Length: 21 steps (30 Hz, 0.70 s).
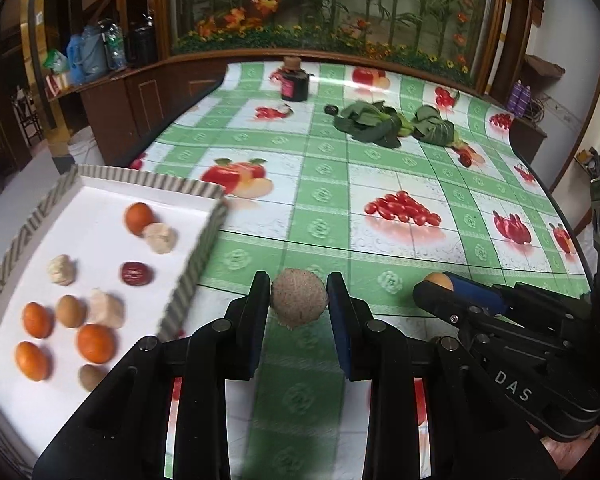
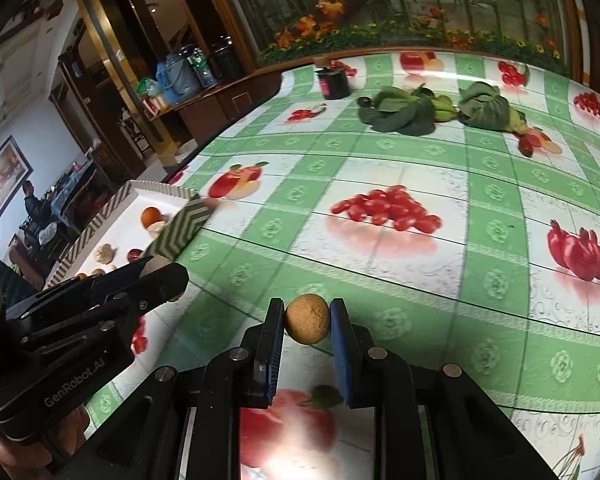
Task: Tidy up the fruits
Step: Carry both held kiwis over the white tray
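Left wrist view
Left gripper point(image 1: 299, 300): closed partway onto a rough, speckled brown fruit point(image 1: 299, 298), a pad touching each side, held above the tablecloth point(image 1: 324, 168).
Tray point(image 1: 100, 240): white with a striped rim, to the left of the gripper; it holds several orange fruits, pale lumpy pieces, a dark red date point(image 1: 137, 274) and small brown fruits.
Right gripper point(image 1: 440, 286): enters from the right, its fingers pinching a small tan fruit point(image 1: 437, 280).
Writing: "DAS" in pale letters on the right gripper's black body.
Far end of table: a dark jar point(image 1: 295, 80) with a pink label, too small to read, and leafy greens point(image 1: 392, 122) lying on the cloth.
Tablecloth: green and white checks with printed apples, tomatoes and pomegranates.

Right wrist view
Right gripper point(image 2: 307, 320): narrowed around the round tan fruit point(image 2: 307, 319), both blue pads against it, lifted off the cloth.
Left gripper point(image 2: 162, 270): at the left, beside the tray's near corner; its fingers are nearly together, and the fruit between them is barely visible.
Writing: "GenRobot.AI" on the left gripper's side.
Tray point(image 2: 188, 216): left of centre, at the table's edge, fruit showing inside.
Greens point(image 2: 440, 110): far side, beside the dark jar point(image 2: 333, 80).
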Tool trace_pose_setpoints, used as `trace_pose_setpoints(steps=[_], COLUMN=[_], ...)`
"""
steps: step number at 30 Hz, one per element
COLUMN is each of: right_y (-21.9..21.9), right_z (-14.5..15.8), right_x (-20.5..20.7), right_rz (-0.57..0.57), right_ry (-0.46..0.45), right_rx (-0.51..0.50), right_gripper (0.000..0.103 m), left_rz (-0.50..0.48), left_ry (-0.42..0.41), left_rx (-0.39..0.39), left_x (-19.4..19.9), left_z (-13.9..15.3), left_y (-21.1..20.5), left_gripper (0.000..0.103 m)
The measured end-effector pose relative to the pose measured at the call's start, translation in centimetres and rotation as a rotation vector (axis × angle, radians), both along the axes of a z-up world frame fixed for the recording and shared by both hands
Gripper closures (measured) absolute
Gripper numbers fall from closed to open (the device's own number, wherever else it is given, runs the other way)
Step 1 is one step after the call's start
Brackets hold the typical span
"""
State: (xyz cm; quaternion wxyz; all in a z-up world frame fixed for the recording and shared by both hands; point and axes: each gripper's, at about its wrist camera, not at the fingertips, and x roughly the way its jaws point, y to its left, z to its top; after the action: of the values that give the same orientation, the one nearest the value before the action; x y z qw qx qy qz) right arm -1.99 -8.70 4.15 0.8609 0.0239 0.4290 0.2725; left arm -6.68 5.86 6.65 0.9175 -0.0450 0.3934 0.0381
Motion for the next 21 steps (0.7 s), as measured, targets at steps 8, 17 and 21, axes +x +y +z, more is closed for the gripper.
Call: trace_pose_setpoints(steps=[8, 17, 21], right_y=[2.7, 6.3, 8.3], right_z=[1.0, 2.0, 2.5], right_x=[-1.1, -2.2, -2.8], right_rz=[0.044, 0.112, 0.156], right_ry=[-0.022, -0.047, -0.06], right_rx=[-0.006, -0.009, -0.013], right_gripper=[0.081, 0.081, 0.081], left_rz=[0.058, 0.126, 0.149], left_ry=[-0.04, -0.055, -0.057], left_rx=[0.018, 0.028, 0.033], left_x=[-2.4, -4.5, -5.4], left_z=[1.2, 1.8, 1.9], left_y=[2.9, 6.3, 7.7], left_gripper=[0.074, 0.074, 0.074])
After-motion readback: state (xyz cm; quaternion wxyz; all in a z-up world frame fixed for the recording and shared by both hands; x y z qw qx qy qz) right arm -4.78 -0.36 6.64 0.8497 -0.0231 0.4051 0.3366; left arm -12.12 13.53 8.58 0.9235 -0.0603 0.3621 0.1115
